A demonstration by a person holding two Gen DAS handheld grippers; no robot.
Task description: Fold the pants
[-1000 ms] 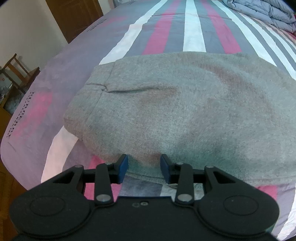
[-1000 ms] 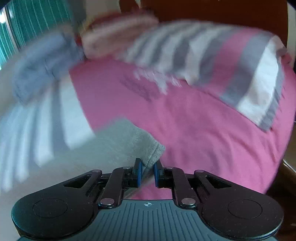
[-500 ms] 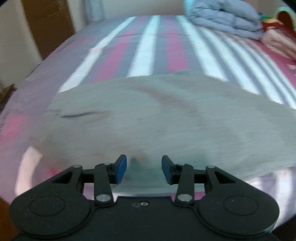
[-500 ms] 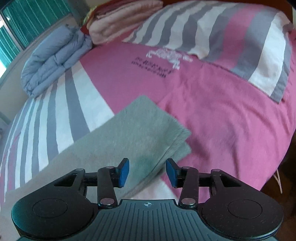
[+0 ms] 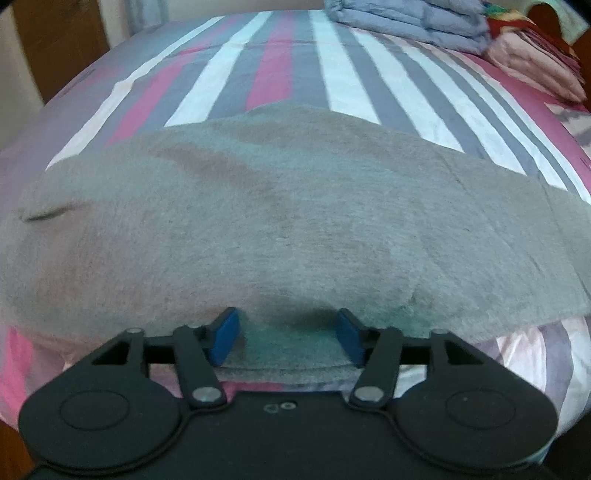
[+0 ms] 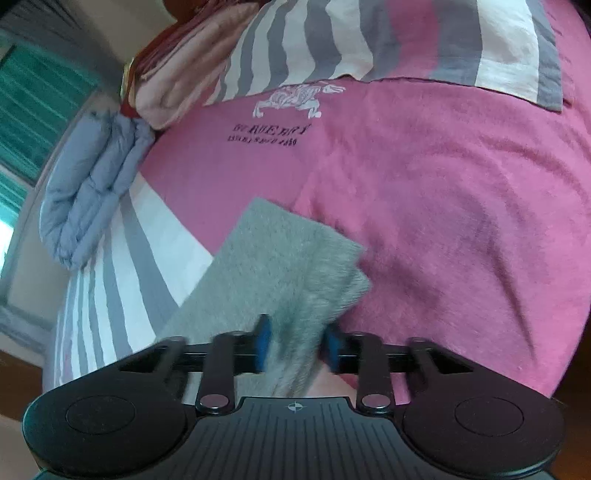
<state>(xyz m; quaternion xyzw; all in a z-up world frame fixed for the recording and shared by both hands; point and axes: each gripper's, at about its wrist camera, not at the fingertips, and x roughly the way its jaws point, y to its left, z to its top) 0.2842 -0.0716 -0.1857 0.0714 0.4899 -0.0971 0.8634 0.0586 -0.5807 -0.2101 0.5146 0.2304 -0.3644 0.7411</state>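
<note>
- The grey pants (image 5: 280, 221) lie flat across the striped bedsheet (image 5: 288, 66), filling the middle band of the left wrist view from the left edge to the right edge; a second earlier they sat further right in that view, with bare sheet showing at the left.
- The left gripper (image 5: 287, 338) sits at the lower centre of its view with its blue pads set wide apart, the near hem of the pants lying between them; the gap looks a little wider than half a second ago, and nothing is clamped.
- The folded blue quilt (image 5: 413, 18) and a pink folded blanket (image 5: 535, 59) now show at the upper right of the left view, more of them than in the earlier frames.
- In the right wrist view the leg end of the pants (image 6: 288, 266) reaches up from the bottom centre onto the pink part of the sheet (image 6: 461, 221).
- The right gripper (image 6: 297, 345) has its pads at a middling gap, narrower than half a second ago, with the cloth running between them; motion blur hides whether the pads touch it.
- The striped pillow (image 6: 424, 40) lies at the top of the right view, the quilt (image 6: 92, 184) at the left.
</note>
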